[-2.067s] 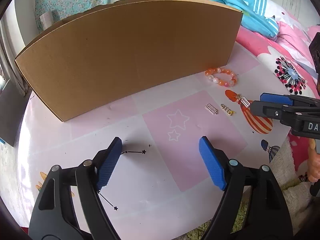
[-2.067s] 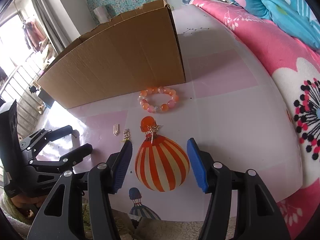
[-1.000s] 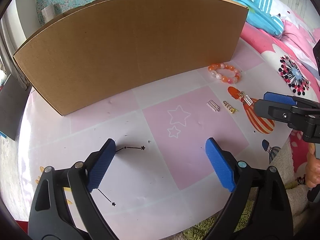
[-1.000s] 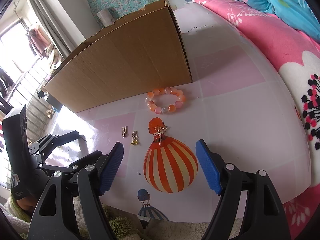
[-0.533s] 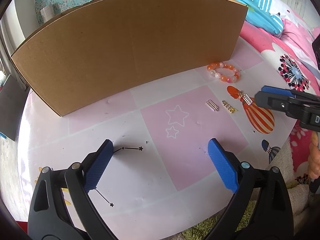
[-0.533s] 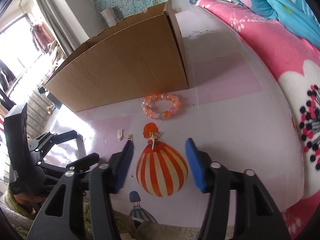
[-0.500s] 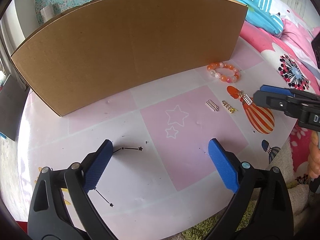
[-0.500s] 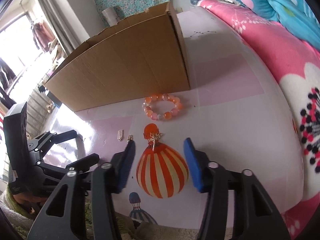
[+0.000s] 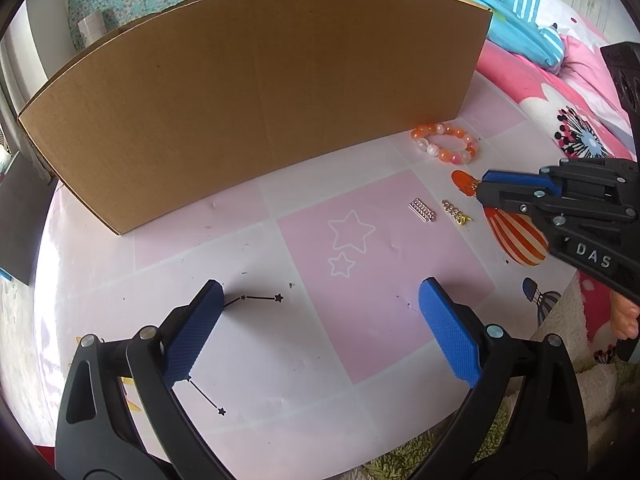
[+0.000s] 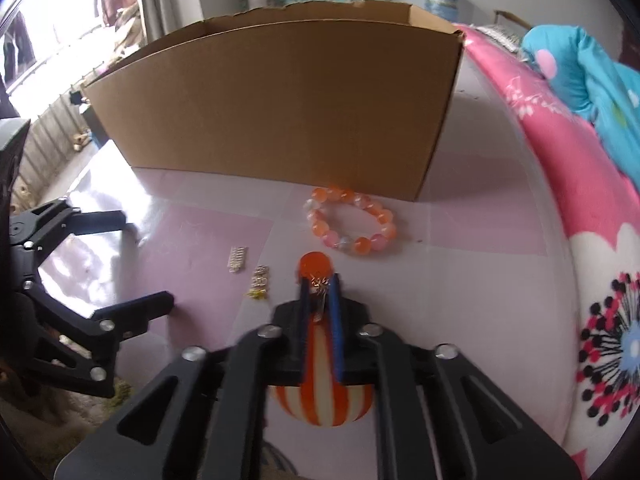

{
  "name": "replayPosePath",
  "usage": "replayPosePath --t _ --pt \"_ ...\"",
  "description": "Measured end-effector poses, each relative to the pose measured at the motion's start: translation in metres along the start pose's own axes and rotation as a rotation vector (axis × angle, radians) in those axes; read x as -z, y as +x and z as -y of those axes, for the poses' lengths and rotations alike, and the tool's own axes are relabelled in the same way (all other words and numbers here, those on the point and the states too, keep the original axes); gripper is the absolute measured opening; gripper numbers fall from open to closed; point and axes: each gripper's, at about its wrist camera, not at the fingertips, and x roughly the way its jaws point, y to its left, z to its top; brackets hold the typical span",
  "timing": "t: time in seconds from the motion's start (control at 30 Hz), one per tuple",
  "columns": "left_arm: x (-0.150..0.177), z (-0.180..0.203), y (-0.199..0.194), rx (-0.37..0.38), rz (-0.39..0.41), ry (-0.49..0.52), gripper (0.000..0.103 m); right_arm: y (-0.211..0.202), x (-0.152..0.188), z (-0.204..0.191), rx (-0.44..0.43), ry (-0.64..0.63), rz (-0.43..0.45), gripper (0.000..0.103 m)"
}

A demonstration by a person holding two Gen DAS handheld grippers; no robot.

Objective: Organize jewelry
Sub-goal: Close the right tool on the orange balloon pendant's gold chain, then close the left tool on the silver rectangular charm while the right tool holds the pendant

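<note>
On the pink-and-white tabletop (image 9: pixel 384 304) lie an orange bead bracelet (image 9: pixel 446 142) (image 10: pixel 352 224), a small silver bar piece (image 9: pixel 422 210) (image 10: pixel 237 258) and a short gold chain piece (image 9: pixel 455 214) (image 10: pixel 260 280). A small gold charm (image 10: pixel 319 287) rests on the printed orange balloon. My right gripper (image 10: pixel 320 286) (image 9: pixel 482 190) is shut on that charm, tips down at the table. My left gripper (image 9: pixel 320 320) hovers open over the table's near left part, well left of the jewelry, with nothing between its pads.
A large open cardboard box (image 9: pixel 260 100) (image 10: pixel 280 108) stands behind the jewelry, the bracelet close to its front right corner. Pink and blue bedding (image 10: pixel 580 200) lies to the right. A shaggy rug (image 9: pixel 580 384) shows past the table's near edge.
The right gripper's jaws went from wide apart to shut around the gold charm, and the gripper rolled and slid forward over the balloon print. The left gripper widened slightly and stayed put.
</note>
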Motion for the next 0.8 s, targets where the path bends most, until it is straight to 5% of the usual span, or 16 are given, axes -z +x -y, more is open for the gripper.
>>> replayPosePath --t 0.47,0.53,0.63,0.8 --pt "-0.007 -0.002 -0.013 0.023 0.088 0.008 0.093 -0.02 0.003 0.022 -0.049 0.099 0.044 0.004" --pt "-0.01 0.001 -0.013 0.024 0.093 0.017 0.088 -0.018 0.003 0.018 -0.05 0.093 0.032 0.007" --pt "-0.012 0.004 -0.012 0.028 0.09 0.022 0.077 -0.012 0.004 0.012 -0.016 0.058 0.016 0.026" --pt "-0.013 0.007 -0.01 0.051 0.092 0.035 0.064 -0.003 0.004 0.004 0.051 -0.022 -0.01 0.024"
